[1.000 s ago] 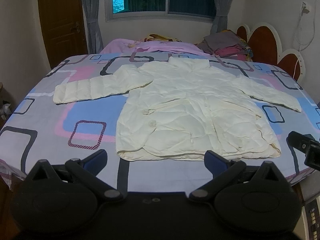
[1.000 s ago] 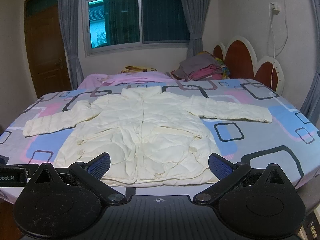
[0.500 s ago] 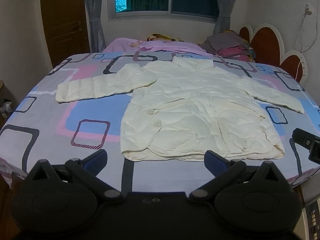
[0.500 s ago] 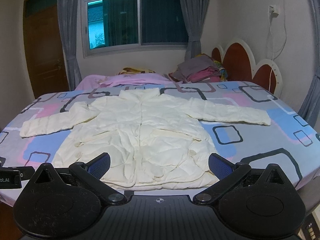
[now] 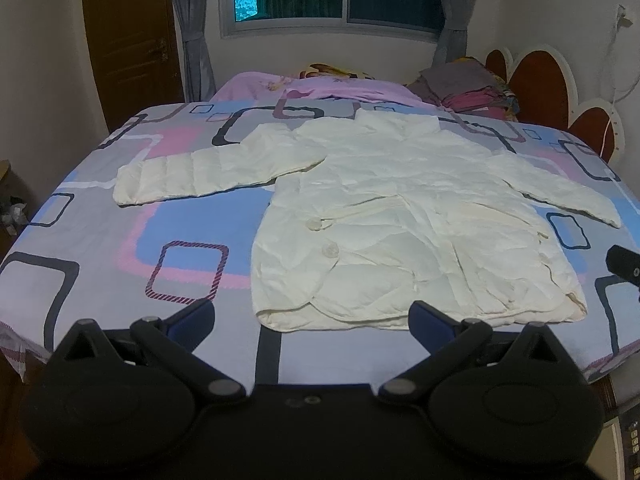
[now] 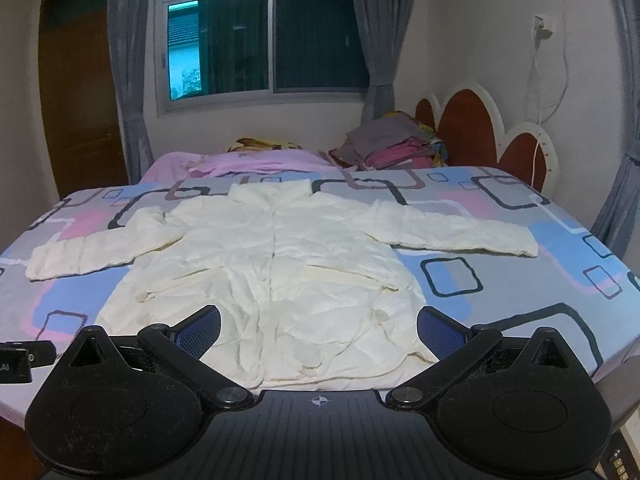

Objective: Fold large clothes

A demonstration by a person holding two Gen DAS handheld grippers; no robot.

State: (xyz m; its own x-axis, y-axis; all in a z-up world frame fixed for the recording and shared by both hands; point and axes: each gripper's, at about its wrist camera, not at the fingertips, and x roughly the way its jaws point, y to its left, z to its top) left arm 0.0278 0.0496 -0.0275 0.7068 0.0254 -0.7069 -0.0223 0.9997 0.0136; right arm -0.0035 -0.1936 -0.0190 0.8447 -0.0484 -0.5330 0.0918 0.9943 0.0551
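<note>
A cream quilted jacket (image 5: 400,216) (image 6: 280,264) lies flat on the bed, front up, collar toward the window, both sleeves spread out sideways. Its hem runs along the near edge of the bed. My left gripper (image 5: 312,316) hovers open just short of the hem, toward the jacket's left half. My right gripper (image 6: 318,326) is open too, over the hem near the jacket's middle and right side. Nothing is between either pair of fingers. The right gripper's edge shows at the far right of the left wrist view.
The bed (image 5: 80,240) has a sheet with blue, pink and grey squares. A pink blanket (image 6: 248,162) and a pile of folded clothes (image 6: 384,144) sit at the far end by the red headboard (image 6: 468,128). A wooden door (image 5: 128,36) stands at left.
Both grippers have drifted a little leftward and slightly back, so the jacket sits further right and lower in the views. The jacket itself has not moved.
</note>
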